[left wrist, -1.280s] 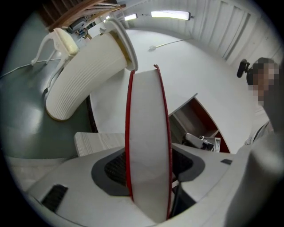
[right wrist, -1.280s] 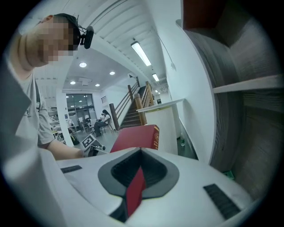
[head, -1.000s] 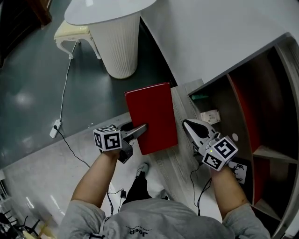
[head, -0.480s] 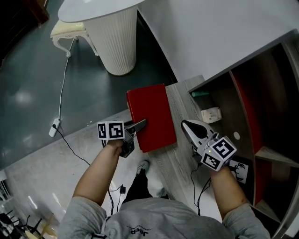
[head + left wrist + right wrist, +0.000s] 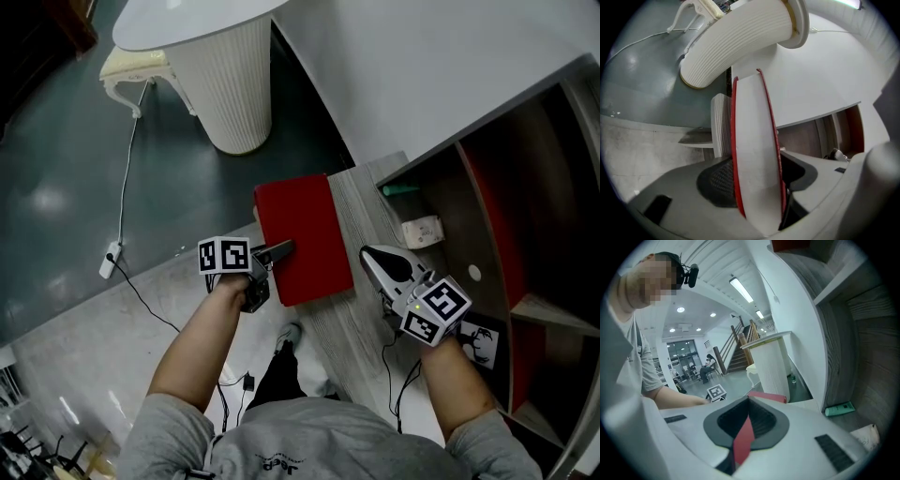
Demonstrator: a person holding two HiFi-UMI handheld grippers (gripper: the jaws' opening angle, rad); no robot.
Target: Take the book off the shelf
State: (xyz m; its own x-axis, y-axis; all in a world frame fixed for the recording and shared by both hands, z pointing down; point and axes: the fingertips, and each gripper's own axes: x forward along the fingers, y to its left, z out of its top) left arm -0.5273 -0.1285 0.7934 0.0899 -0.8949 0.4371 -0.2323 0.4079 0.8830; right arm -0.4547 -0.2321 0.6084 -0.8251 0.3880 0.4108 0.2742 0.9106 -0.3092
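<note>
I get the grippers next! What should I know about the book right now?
Left gripper: clamped across the red book at its near edge; its jaws have just been opening a little, book between them.
Right gripper: jaws together, beside the book, not touching it.
Done: the book is out of the shelf, over the wooden ledge.
Left: set it down and let go.

Left cube (image 5: pixel 224 255): square coded marker, no lettering
Right cube (image 5: pixel 436 310): square coded marker, no lettering
Shirt print (image 5: pixel 267 462): too small to read
Legible text: none
</note>
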